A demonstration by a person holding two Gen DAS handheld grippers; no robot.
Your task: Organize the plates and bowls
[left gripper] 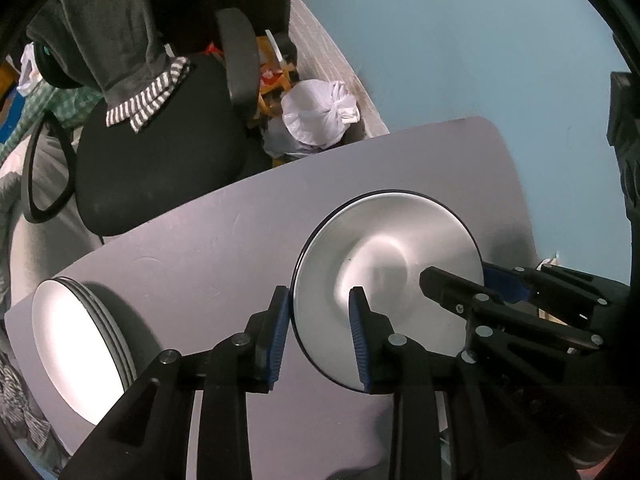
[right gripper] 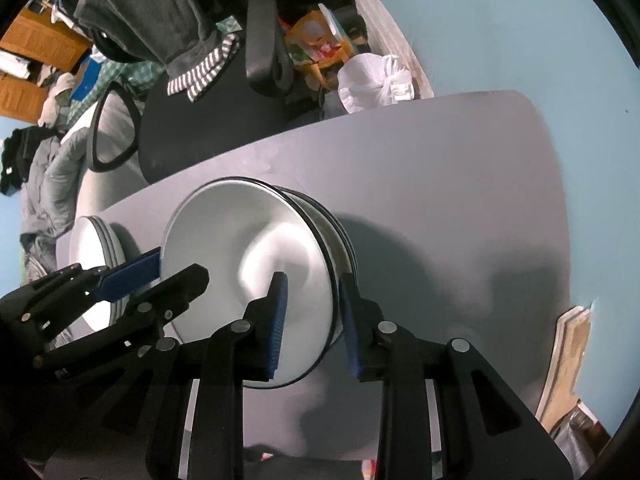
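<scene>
A stack of steel bowls [left gripper: 384, 264] stands on the grey table [left gripper: 208, 252]; it also shows in the right wrist view [right gripper: 248, 256]. My left gripper [left gripper: 320, 312] is open, its fingers either side of the top bowl's left rim. My right gripper [right gripper: 312, 300] is open, its fingers either side of the right rim; it also shows in the left wrist view [left gripper: 460, 280]. A stack of white plates [left gripper: 80, 344] lies at the table's left end, also in the right wrist view [right gripper: 96, 256].
A black office chair [left gripper: 160, 160] draped with clothes stands beyond the table's far edge. A white plastic bag [left gripper: 316, 112] and clutter lie on the floor behind. A blue wall [left gripper: 480, 40] runs along the right.
</scene>
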